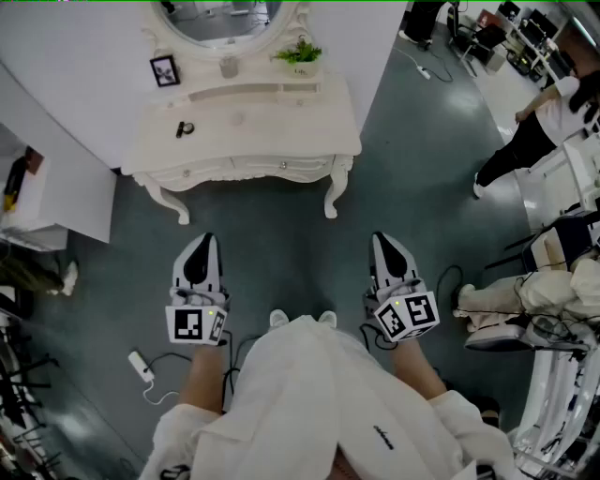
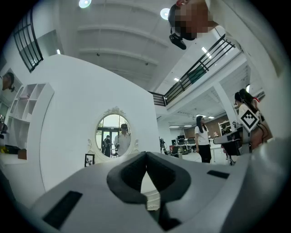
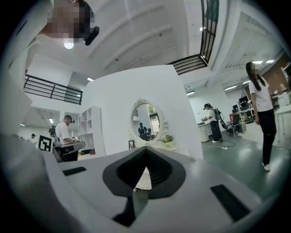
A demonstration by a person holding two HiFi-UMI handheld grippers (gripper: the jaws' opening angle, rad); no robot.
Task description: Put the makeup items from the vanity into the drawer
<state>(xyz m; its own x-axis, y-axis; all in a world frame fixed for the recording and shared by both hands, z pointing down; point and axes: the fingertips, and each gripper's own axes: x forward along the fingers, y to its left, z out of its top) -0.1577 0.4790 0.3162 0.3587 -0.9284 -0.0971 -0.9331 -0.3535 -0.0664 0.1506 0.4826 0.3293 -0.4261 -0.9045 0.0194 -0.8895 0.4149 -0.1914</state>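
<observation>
Head view: operator stands on the dark floor [image 1: 272,234], facing the white vanity counter [image 1: 281,117], well apart from it.

Left claw [image 1: 202,240]: held low over the floor, pointing toward the vanity counter. In the left gripper view its jaws are pressed together at the tips, with nothing between them.

Right claw [image 1: 382,238]: held level with the left one, on the other side of the operator's body. In the right gripper view its jaws are likewise closed tip to tip and empty.

Task item: one small dark makeup item [image 1: 185,128] lies on the left part of the vanity counter top, far from both claws. Too small to identify further.

Drawer fronts [image 1: 234,170] under the top sit flush, closed.

Also on the vanity counter:
- picture frame [image 1: 165,70], upright at back left
- potted plant [image 1: 300,52] at back right
- oval mirror [image 1: 225,17] between them at the rear

Bystander [image 1: 539,122] at far right, away from the vanity.
</observation>
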